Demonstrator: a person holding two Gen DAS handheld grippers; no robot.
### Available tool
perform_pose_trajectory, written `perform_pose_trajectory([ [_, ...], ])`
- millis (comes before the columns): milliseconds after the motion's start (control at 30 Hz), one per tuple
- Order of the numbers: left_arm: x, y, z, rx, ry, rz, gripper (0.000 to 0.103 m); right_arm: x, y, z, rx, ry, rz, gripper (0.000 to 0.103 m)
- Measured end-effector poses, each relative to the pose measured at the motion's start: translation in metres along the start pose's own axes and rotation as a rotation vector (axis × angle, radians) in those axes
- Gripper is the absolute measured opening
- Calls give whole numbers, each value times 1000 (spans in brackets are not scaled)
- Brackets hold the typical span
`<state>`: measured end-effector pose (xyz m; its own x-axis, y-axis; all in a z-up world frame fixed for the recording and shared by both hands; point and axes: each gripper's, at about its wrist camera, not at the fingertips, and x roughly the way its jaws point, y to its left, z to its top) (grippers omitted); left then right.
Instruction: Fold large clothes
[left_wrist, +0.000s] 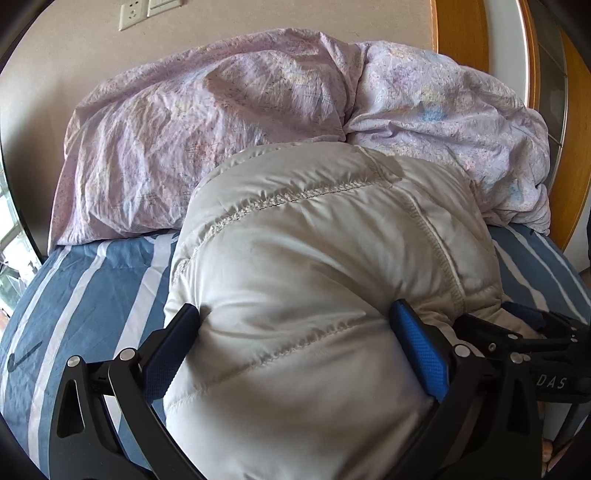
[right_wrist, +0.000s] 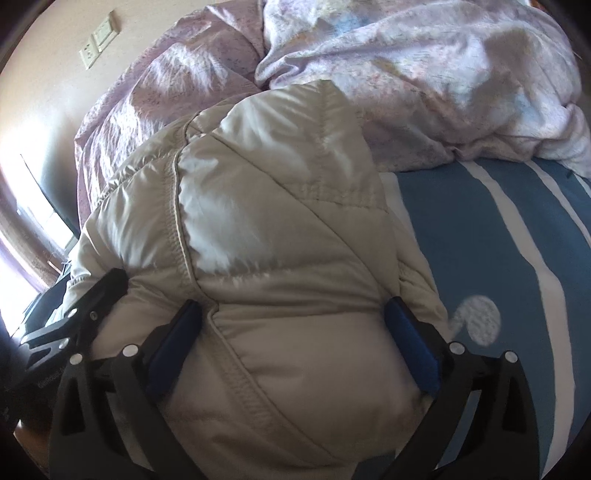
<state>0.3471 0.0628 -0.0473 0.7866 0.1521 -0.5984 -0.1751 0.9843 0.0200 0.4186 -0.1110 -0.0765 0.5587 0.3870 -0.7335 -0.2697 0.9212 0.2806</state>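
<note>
Both hand-held grippers, left (left_wrist: 295, 332) and right (right_wrist: 293, 321), stand wide, blue textured pads flanking a puffy, quilted off-white down jacket (left_wrist: 314, 258) bunched on the blue-striped bed sheet (left_wrist: 92, 288). Beyond the jacket lies a crumpled lilac duvet (left_wrist: 221, 122).

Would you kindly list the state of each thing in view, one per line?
puffer jacket: folded into a bulky bundle, lying on the bed.
left gripper: jaws wide, pads against the jacket's sides.
right gripper: jaws wide, the jacket bulging between its pads.
quilt: crumpled in a heap against the wall.
striped sheet: spread flat.
</note>
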Motion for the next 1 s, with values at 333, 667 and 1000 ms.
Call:
perform_pose_trajectory([
  [333,-79,22,-19,-25,-35,-41,102,-76,-11,-36,107,-61,-22,101],
  [667,-153,59,-64,-96,-20,-74,102,-139,-5,-92,145,-87,23,101],
  [1000,-223,58,-117,-76,-23,-46,102,-204,15,-162,172,-125,-37,101],
])
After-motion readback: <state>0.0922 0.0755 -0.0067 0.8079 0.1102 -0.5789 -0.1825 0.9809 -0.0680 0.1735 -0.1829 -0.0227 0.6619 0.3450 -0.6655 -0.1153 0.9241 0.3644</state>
